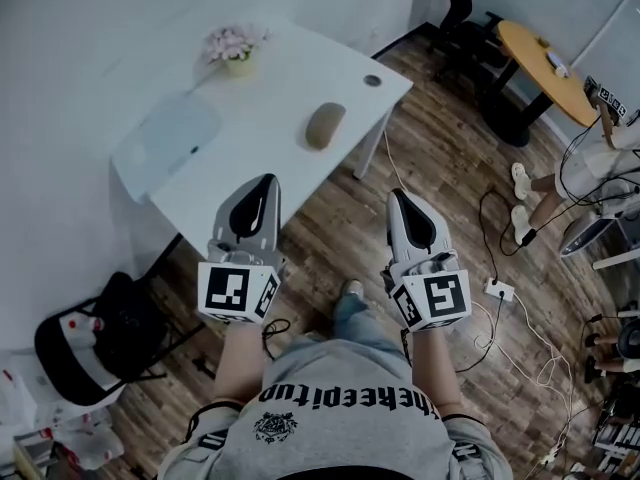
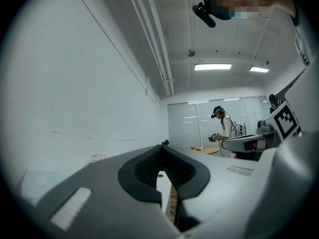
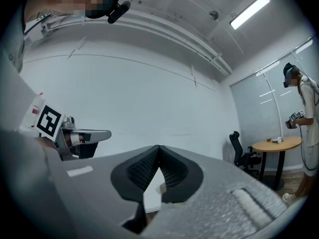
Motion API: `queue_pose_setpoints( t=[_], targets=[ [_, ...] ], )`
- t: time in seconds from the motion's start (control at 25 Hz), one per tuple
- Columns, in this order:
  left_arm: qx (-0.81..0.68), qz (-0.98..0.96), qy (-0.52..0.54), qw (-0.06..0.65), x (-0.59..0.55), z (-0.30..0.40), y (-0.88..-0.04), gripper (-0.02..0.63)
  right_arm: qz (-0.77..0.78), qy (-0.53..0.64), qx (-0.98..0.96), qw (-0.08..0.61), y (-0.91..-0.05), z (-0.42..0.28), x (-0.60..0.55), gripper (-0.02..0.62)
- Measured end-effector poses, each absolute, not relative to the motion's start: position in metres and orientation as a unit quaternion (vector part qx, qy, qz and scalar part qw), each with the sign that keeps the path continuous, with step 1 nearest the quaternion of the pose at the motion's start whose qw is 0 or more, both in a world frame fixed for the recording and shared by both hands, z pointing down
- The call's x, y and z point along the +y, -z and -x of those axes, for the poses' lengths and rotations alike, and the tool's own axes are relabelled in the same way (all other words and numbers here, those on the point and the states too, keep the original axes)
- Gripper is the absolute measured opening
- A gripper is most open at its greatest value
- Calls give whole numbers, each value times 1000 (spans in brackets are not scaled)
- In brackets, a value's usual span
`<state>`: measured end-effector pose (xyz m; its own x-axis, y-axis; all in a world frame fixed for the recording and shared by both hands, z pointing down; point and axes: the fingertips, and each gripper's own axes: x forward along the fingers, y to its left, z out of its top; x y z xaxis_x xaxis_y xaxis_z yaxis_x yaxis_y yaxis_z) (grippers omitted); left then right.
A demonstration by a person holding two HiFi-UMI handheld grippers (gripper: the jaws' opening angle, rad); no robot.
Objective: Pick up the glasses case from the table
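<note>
- Far left, head view: a black chair (image 1: 100,338) stands on the wood floor (image 1: 450,168), beside the near-left corner of the white bench (image 1: 290,78).
- On the left part of the bench lies a pale translucent mat (image 1: 168,143). Behind it, near the wall, stands a small flower pot (image 1: 236,48).
- Left hand-held gripper (image 1: 268,180): it hangs over the near edge of the bench and points across the top. In its own view the jaws are closed tip to tip with nothing between them (image 2: 162,146).
- Glasses case (image 1: 325,125): a tan oval lying flat on the bench, right of centre. It is ahead of both hand-held grippers, roughly between their lines, well apart from each and untouched.
- A round cable hole (image 1: 373,80) sits near the far-right corner of the bench, beyond the case.
- Right hand-held gripper (image 1: 397,195): it is over the floor, off the right edge of the bench. In its own view the jaws meet at the tips and are empty (image 3: 158,147). The bench edge shows through the gap behind the tips.
- A power strip (image 1: 498,289) and loose cables lie on the floor to the right of that hand-held gripper.
- Far right: a round wooden table (image 1: 545,68) with an office chair (image 1: 460,8) beside it, and a second person (image 3: 304,113) standing near it.
</note>
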<state>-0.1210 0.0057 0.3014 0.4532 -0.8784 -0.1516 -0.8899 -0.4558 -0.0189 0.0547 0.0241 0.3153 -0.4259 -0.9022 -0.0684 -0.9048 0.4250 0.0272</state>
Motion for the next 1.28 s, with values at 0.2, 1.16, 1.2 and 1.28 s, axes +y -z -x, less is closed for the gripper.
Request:
queue_pose_setpoints(
  t=[0.2,1.16,1.2,1.28],
  targets=[
    [528,846,-59,52,-24,102,-295,18,524,-32,851,24,-310,-72,-10,3],
    [574,817,-34,47,-103,43,-298,18,456,-18,889,21,-320,-113,-110,3],
    [572,818,-31,43,-108,44,-301,18,457,-14,889,19,-323,-111,-114,3],
    [569,821,-23,36,-118,45,-309,18,458,-9,889,14,-327,-108,-123,3]
  ],
)
